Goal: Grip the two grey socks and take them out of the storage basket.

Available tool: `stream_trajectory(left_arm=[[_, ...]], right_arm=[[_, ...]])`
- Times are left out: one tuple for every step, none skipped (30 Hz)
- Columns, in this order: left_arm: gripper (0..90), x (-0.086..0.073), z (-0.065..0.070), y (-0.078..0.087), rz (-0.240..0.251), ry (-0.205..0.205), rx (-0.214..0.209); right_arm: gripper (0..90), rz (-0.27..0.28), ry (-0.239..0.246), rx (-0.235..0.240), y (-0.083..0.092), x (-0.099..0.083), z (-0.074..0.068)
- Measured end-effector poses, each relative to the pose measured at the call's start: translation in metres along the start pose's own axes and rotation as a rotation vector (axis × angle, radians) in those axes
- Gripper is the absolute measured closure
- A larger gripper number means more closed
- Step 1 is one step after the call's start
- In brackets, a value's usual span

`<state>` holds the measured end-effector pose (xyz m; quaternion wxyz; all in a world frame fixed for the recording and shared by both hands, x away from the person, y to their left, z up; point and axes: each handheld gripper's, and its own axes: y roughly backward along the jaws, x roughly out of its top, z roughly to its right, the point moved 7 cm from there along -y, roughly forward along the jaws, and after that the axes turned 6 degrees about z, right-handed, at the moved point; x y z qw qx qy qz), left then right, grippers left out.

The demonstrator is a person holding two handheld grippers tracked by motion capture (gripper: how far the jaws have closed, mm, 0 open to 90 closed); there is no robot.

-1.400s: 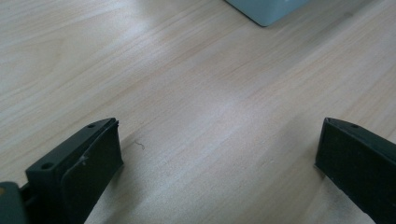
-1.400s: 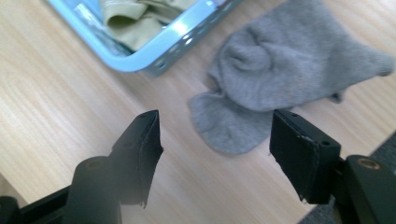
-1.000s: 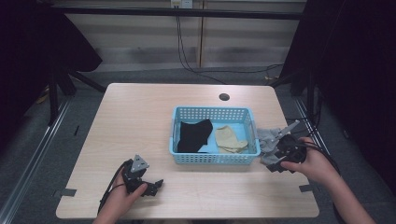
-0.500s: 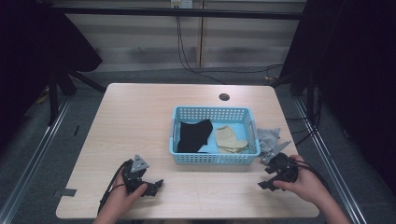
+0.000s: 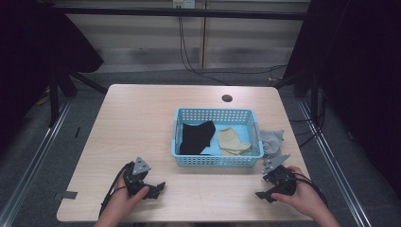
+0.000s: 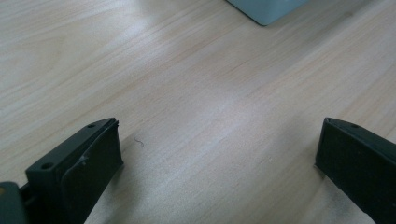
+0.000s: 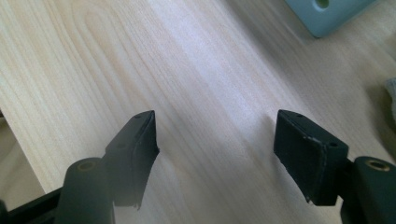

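We note the grey cloth (image 5: 272,140) lying crumpled on the counter (image 5: 142,123), touching the right outer wall of the blue basket (image 5: 215,161), right of centre. Inside the basket, a black cloth (image 5: 195,137) lies flat at left and a beige cloth (image 5: 231,140) lies rumpled at right, just beside it.

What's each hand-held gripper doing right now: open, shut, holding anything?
Left hand-held gripper: open, empty, low over the table.
Right hand-held gripper: open, empty, jaws just widened, nothing between them.
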<state>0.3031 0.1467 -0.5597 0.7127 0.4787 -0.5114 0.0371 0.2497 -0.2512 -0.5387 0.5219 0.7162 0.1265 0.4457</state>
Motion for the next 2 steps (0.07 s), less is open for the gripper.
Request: stream_trajectory(left_arm=[[0.0,0.0000,0.0000,0.0000,0.000,0.000,0.000],[0.0,0.0000,-0.0003,0.0001,-0.001,-0.003,0.000]], right_arm=[[30.1,0.001,0.002,-0.001,-0.0005,-0.0004,0.0003],[29.9,-0.002,0.001,-0.001,-0.0007,-0.0011,0.0005]])
